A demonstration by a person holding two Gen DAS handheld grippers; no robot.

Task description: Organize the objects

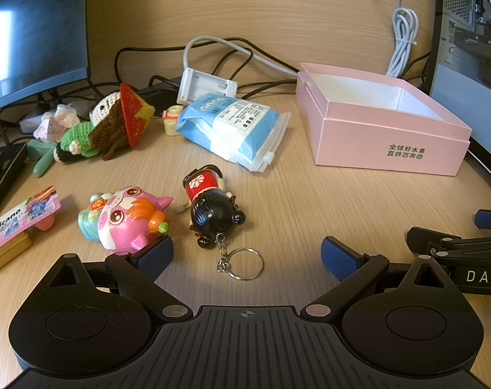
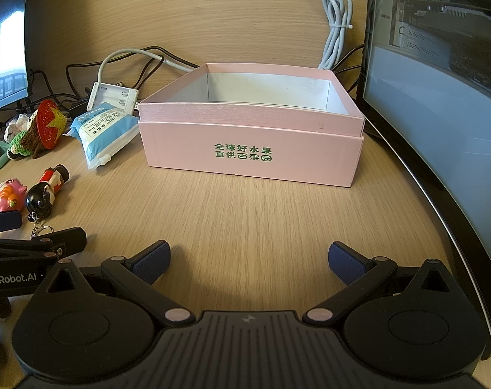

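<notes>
Right now both grippers hang low over the table (image 2: 245, 214) with nothing in them. The left gripper (image 1: 247, 256) has its jaws spread wide, and the right gripper (image 2: 248, 262) also has them spread wide — no object is between the pads of either one.

The things to organize lie on the left part of the table: a black-haired doll keychain (image 1: 213, 206) just ahead of the left gripper, a pink pig toy (image 1: 128, 218) beside it and very near the left pad, a blue-white packet (image 1: 232, 128) farther back, and a crocheted doll (image 1: 106, 126) at the far left.

The step in hand, as I judge it, is the first pick. The keychain looks the easiest target. It would be good to close on the round head or the red body, not on the loose ring and chain, which may slip. The pig toy is close — the left jaw could push it, so approach a little from the right.

The pink box (image 2: 251, 159) stands open in front of the right gripper, well apart from the toys. Its white inside shows nothing in it, though the near wall hides part of the floor.
</notes>
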